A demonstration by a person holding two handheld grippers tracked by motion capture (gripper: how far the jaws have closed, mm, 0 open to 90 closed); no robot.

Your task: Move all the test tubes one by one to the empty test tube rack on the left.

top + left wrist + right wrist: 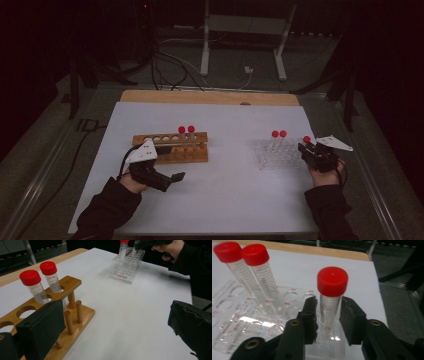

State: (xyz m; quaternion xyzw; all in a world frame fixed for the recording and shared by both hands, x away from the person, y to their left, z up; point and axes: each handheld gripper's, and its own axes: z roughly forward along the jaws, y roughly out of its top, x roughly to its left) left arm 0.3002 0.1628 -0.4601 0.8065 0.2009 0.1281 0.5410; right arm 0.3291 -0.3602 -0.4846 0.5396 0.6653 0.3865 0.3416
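Note:
My right gripper (329, 312) has its jaws shut on a clear tube with a red cap (332, 281), one pad against each side just under the cap. The tube stands upright in a corner hole of the clear plastic rack (249, 322). Two more red-capped tubes (255, 255) lean in that rack's far holes. From above, the right gripper (306, 148) sits at the rack's right end. My left gripper (117, 327) is open with nothing between its fingers, low over the table beside the wooden rack (70, 283), which holds two red-capped tubes (31, 280).
The wooden rack (170, 147) has several vacant holes on its left part. A white sheet (225, 190) covers the table, with a wooden edge (210, 97) at the back. Beyond the table are cables and a metal stand (242, 30) on the floor.

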